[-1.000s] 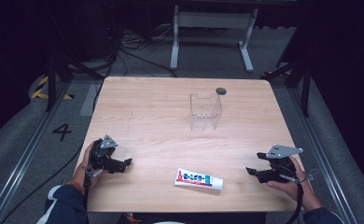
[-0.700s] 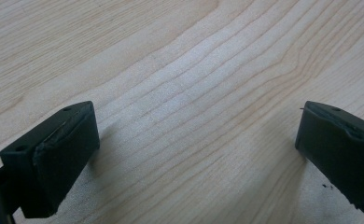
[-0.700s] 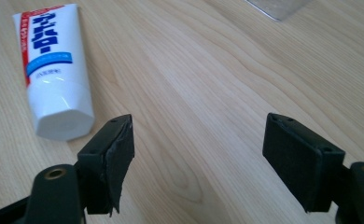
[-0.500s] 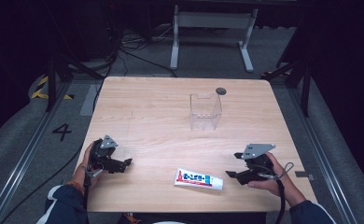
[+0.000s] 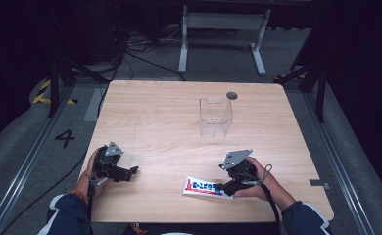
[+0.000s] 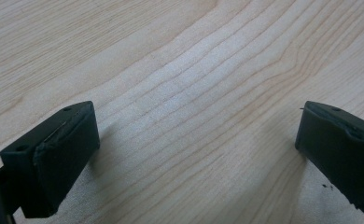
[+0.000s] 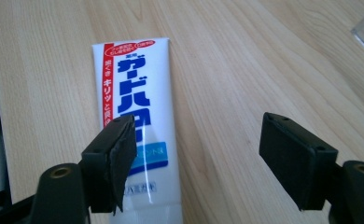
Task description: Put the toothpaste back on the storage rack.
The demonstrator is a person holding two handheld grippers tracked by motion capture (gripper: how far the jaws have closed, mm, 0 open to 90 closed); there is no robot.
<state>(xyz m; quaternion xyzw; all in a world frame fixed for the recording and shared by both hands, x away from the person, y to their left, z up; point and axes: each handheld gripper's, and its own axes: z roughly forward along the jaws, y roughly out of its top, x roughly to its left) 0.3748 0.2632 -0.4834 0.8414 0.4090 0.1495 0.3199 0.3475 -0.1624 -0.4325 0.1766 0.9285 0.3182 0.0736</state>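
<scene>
Toothpaste tube (image 5: 207,187): lies flat near the bench's near edge, well in front of the clear box; my right hand covers its right end in the high view, and in the right gripper view its lower end runs out of the picture.
Right hand-held gripper (image 5: 222,186): at the tube's right end, released; my jaws have just been closing a little, the left one over the tube's face, the right one over bare wood, no pad pressing.
Left hand-held gripper (image 5: 132,171): well left of the tube, released, jaws wide over bare bench (image 5: 155,122).
Clear box (image 5: 215,117): upright behind the tube; hard to tell whether anything is inside.
Dark round spot (image 5: 231,95): beyond the box, too small to identify.
</scene>
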